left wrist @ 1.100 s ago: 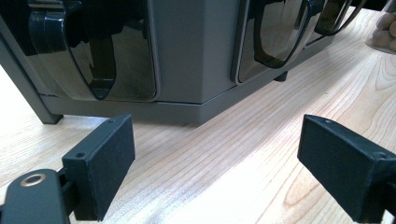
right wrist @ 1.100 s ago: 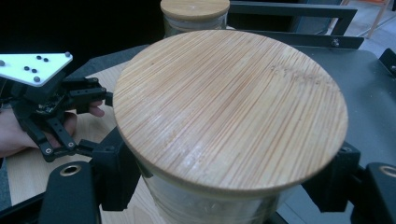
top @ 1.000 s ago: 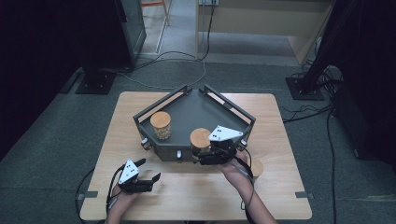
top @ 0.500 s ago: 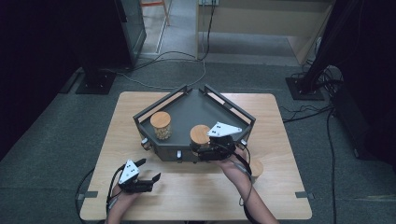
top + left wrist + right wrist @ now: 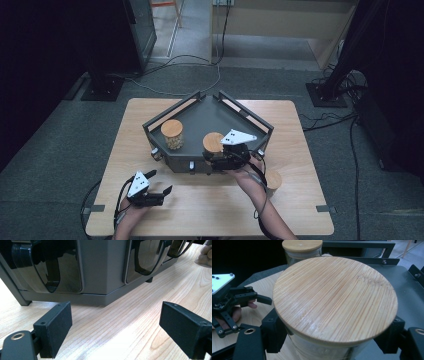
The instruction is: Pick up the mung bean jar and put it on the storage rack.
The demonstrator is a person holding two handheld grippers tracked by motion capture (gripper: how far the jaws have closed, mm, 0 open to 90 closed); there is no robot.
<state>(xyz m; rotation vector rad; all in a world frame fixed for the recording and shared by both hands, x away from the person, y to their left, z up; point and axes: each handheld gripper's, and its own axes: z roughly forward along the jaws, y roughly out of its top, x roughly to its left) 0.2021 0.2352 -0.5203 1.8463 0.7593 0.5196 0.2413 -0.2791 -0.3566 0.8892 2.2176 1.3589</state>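
A glass jar with a round bamboo lid point(image 5: 334, 297) sits between my right gripper's point(image 5: 334, 340) black jaws, which are shut on its glass body. In the high view this jar point(image 5: 213, 144) is at the front edge of the grey angular tray point(image 5: 200, 116), with the right gripper point(image 5: 216, 160) reaching in from the near side. A second lidded jar point(image 5: 172, 134) stands in the tray's left part and appears behind the held one point(image 5: 302, 247). My left gripper point(image 5: 161, 182) rests low over the table near the front left, open with nothing between its jaws point(image 5: 115, 325).
A third jar point(image 5: 273, 180) stands on the wooden table point(image 5: 305, 210) right of the person's right forearm, and its edge shows in the left gripper view point(image 5: 205, 255). The tray's front face with dark glossy panels point(image 5: 60, 267) rises just ahead of the left gripper. Cables lie on the floor behind.
The right gripper with its jar has shifted slightly away from the person, farther over the tray. The left gripper has stayed in place.
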